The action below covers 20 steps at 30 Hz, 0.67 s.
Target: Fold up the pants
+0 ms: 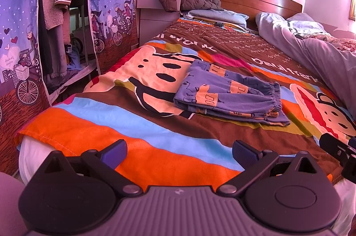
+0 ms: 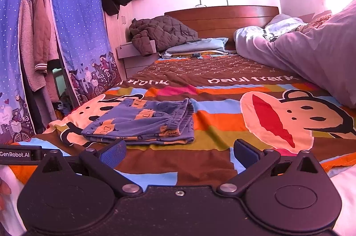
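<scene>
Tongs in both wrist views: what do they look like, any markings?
The left tongs have a ribbed grey body, black rounded pivot housings and black linkage arms with silver rivets ending in blue textured pads. The right tongs are built alike, with a black speckled body. White "GenRobot.AI" lettering shows on a black bar.

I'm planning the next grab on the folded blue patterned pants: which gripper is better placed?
Probably right. The right gripper is open with the folded blue patterned pants just beyond its fingertips; the open left gripper sits farther back.
</scene>
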{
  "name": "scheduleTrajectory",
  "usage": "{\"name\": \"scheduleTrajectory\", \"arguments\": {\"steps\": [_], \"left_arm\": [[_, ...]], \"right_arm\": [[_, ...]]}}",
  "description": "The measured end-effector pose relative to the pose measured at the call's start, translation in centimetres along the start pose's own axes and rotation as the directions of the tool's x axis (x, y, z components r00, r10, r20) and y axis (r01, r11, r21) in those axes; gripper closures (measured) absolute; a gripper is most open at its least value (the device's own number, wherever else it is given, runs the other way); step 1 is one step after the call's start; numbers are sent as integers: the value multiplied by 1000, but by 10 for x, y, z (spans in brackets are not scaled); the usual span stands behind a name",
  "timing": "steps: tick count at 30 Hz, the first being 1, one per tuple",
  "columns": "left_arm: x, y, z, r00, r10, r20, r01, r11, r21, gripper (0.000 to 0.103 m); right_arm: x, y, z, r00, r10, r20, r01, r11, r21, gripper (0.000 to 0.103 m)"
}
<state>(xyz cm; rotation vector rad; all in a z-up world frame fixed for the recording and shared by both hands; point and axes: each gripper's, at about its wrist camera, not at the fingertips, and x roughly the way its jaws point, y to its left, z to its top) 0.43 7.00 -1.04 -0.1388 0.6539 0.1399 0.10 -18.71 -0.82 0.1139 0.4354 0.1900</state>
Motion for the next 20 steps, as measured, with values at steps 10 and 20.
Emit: {"name": "scheduleTrajectory", "arguments": {"steps": [10,20], "left_arm": [[5,-4,4,997,62,-35,-60,997,53,0],[5,-6,2,998,62,-24,-60,995,74,0]], "right_arm": [[0,0,0,1000,2,0,-2,1000,-3,1],[0,0,-1,1000,6,-3,-6,1000,2,1]]}}
